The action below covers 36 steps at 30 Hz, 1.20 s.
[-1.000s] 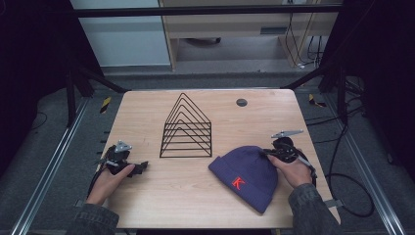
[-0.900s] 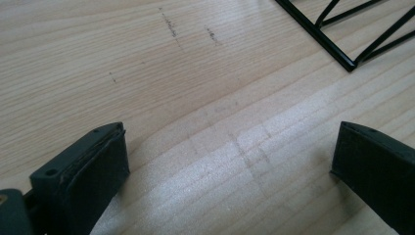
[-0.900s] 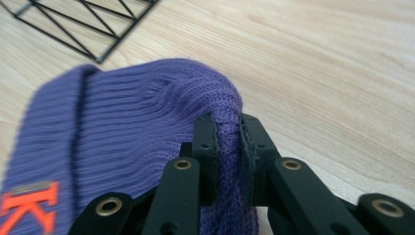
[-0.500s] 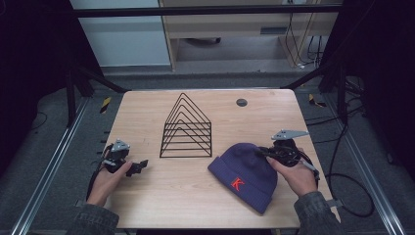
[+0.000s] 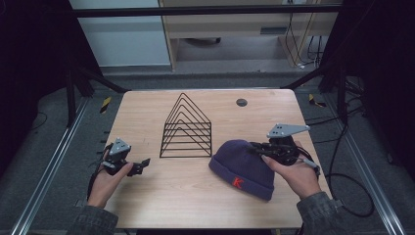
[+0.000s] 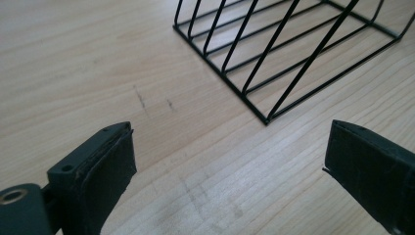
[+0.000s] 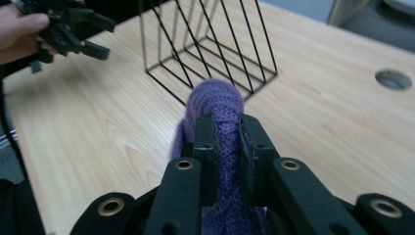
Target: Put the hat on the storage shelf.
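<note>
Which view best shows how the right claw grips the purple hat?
The right gripper view: the right claw is shut on a pinched fold of the purple hat, knit squeezed between both jaws. The high view shows the whole hat lying on the table, the grip itself hidden by the hand. The left gripper view looks at the wire rack.

One purple beanie [image 5: 241, 166], one black wire rack [image 5: 187, 128], two tongs and one wooden table [image 5: 161, 196].

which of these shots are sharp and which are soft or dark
High view: table evenly lit, surroundings dark, slightly soft. Left gripper view: wood grain and wire rack crisp. Right gripper view: jaws and pinched beanie sharp; left gripper farther off soft.
</note>
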Motion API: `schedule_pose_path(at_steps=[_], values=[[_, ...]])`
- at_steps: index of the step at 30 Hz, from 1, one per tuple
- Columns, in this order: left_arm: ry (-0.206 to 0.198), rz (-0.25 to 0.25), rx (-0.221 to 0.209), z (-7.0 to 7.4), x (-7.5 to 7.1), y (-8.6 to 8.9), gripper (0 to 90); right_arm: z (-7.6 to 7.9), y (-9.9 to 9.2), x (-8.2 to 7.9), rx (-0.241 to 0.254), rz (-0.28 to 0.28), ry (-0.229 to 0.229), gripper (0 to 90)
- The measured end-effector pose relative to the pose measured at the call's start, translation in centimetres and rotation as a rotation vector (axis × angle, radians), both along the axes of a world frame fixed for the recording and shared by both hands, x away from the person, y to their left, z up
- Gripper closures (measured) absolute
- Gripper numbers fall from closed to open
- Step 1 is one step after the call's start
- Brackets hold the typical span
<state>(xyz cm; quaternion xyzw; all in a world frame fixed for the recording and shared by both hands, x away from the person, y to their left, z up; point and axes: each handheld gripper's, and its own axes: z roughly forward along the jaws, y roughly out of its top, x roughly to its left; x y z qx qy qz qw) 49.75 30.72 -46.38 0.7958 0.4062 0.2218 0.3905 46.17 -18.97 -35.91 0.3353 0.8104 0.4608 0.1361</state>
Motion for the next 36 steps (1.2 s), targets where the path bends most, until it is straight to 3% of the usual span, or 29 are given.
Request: schedule_pose_path(at_steps=[2, 6, 9, 10, 14, 16, 17, 18, 22, 26, 27, 28, 29, 30, 32, 33, 36], values=[[-0.052, -0.012, -0.022, 1.1, -0.7, -0.3, 4.1, 1.3, 0.2, -0.2, 0.000, 0.022, -0.029, 80.0], [-0.080, -0.043, -0.073, 2.7, -1.3, -0.9, 4.1, 2.6, -0.3, 0.0, 0.000, 0.023, -0.051, 80.0], [-0.091, -0.081, -0.080, 4.7, -1.7, -1.8, 4.2, 4.1, -1.2, 0.6, 0.013, 0.016, -0.069, 80.0], [-0.091, -0.081, -0.080, 4.7, -1.7, -1.8, 4.2, 4.4, -1.4, 0.8, 0.017, 0.015, -0.069, 80.0], [-0.112, -0.099, -0.064, 7.6, -1.3, -2.7, 4.5, 5.9, -1.9, 1.5, 0.028, 0.012, -0.082, 80.0], [-0.123, -0.128, -0.077, 9.7, -0.9, -3.6, 4.6, 6.5, -1.9, 1.9, 0.037, 0.008, -0.086, 80.0], [-0.123, -0.128, -0.077, 9.7, -0.9, -3.6, 4.7, 6.8, -1.9, 2.0, 0.046, 0.009, -0.091, 79.9], [-0.128, -0.152, -0.084, 11.1, -0.6, -4.3, 4.7, 7.1, -1.8, 2.2, 0.051, 0.012, -0.097, 79.9], [-0.137, -0.197, -0.069, 13.3, 0.1, -5.6, 4.9, 8.3, -1.5, 2.8, 0.057, 0.015, -0.117, 79.9], [-0.139, -0.219, -0.060, 14.2, 0.6, -6.5, 4.9, 9.2, -1.1, 3.3, 0.069, 0.015, -0.123, 79.9], [-0.130, -0.226, -0.079, 14.4, 0.8, -6.6, 5.0, 9.6, -1.0, 3.4, 0.072, 0.017, -0.131, 79.9], [-0.117, -0.236, -0.129, 14.8, 1.0, -6.9, 5.3, 10.3, -0.7, 3.6, 0.079, 0.021, -0.142, 80.0], [-0.117, -0.236, -0.129, 14.8, 1.0, -6.9, 5.3, 10.3, -0.7, 3.6, 0.079, 0.021, -0.142, 80.0], [-0.128, -0.242, -0.100, 15.3, 1.2, -7.3, 5.7, 11.0, -0.5, 3.8, 0.087, 0.020, -0.152, 80.0], [-0.130, -0.231, -0.101, 15.7, 1.3, -7.4, 6.3, 11.2, -0.4, 3.8, 0.089, 0.020, -0.152, 79.9], [-0.133, -0.229, -0.130, 16.1, 1.3, -7.7, 7.6, 12.0, -0.2, 4.0, 0.093, 0.020, -0.161, 79.9], [-0.154, -0.248, -0.117, 16.8, 1.2, -8.3, 7.8, 12.8, 0.3, 4.1, 0.101, 0.024, -0.169, 79.9]])
